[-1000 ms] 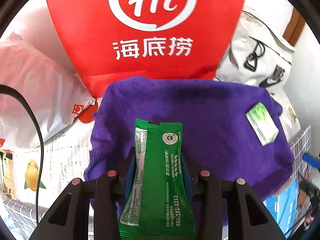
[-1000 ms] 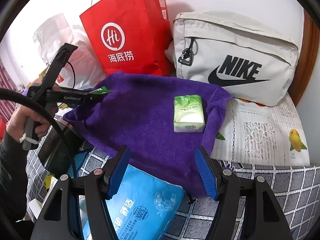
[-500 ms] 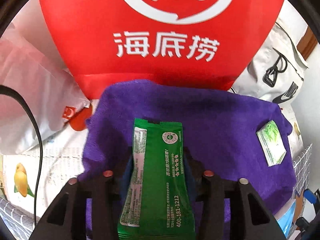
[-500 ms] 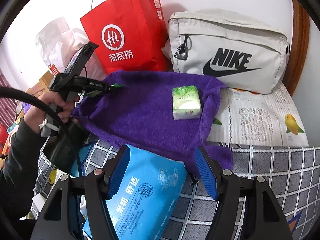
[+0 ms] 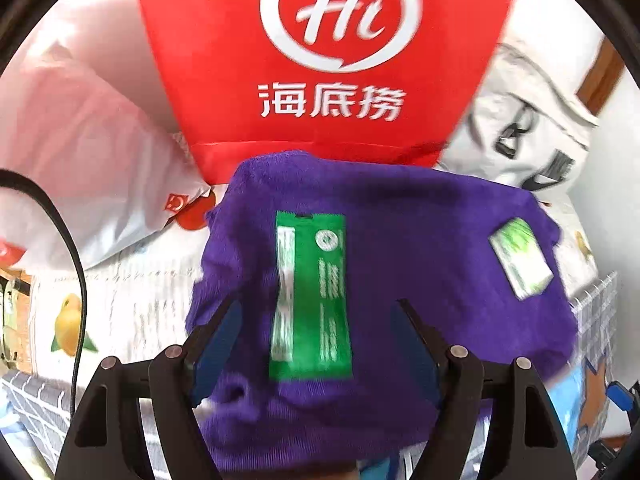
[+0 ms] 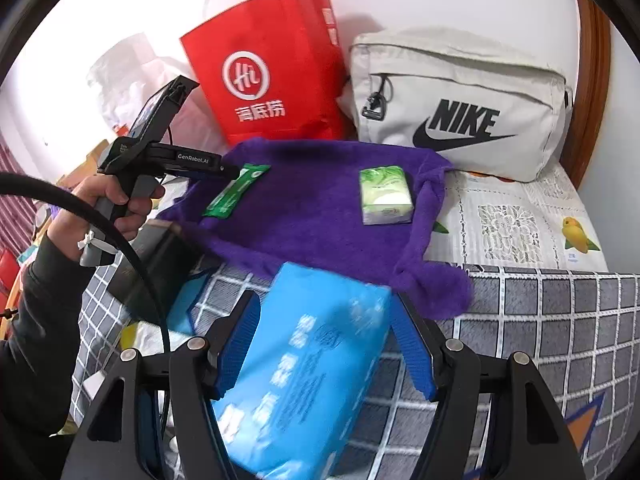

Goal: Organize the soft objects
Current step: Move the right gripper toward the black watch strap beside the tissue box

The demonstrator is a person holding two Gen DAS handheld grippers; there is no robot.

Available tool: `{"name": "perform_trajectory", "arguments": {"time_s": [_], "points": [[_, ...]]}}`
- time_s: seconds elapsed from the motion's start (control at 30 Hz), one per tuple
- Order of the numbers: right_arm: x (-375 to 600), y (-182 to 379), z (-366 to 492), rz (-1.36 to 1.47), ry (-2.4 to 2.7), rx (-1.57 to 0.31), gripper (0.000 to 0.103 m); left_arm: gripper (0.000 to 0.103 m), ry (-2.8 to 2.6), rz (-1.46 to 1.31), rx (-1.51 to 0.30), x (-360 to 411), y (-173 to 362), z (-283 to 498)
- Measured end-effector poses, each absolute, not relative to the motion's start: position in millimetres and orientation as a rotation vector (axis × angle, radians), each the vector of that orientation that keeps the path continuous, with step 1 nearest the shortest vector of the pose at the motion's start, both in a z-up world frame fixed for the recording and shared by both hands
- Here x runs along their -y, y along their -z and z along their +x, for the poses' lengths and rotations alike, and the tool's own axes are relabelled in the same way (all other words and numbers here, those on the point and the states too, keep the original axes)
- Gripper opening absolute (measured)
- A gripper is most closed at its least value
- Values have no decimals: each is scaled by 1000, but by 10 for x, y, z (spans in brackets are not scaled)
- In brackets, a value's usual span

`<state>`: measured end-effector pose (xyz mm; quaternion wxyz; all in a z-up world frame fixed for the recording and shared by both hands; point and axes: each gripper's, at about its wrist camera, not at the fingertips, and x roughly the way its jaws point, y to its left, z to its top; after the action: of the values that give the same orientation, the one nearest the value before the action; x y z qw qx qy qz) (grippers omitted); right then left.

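Observation:
A green sachet lies on the purple towel, between the spread fingers of my open left gripper; in the right wrist view the sachet lies just off the left gripper's tip. A small green tissue pack sits on the towel's right part. My right gripper is open, its blue pads on either side of a blue tissue pack lying on the checked blanket; whether they touch it I cannot tell.
A red paper bag and a grey Nike bag stand behind the towel. A white plastic bag lies at the left. A black box sits by the person's left hand.
My left gripper opened and let go of the green sachet, which now lies on the towel. My right gripper moved down over the blue tissue pack.

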<state>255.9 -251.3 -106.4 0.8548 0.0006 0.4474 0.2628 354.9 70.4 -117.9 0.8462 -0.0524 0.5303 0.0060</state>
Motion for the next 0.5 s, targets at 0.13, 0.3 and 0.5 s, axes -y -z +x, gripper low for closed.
{"name": "perform_trajectory", "arguments": {"time_s": [0.13,0.3,0.5], "points": [[2431,961,2312,-28,-559,-928,67,75,8,-105,-1082,-672,970,3117],[2332,897,1872,-40,-607,-921,67,75,15,-106,-1053,-575,781,2577],[2226,1051,1411,-57,-619,-978,67,75,67,-140,-1022,-539,802,2017]]}}
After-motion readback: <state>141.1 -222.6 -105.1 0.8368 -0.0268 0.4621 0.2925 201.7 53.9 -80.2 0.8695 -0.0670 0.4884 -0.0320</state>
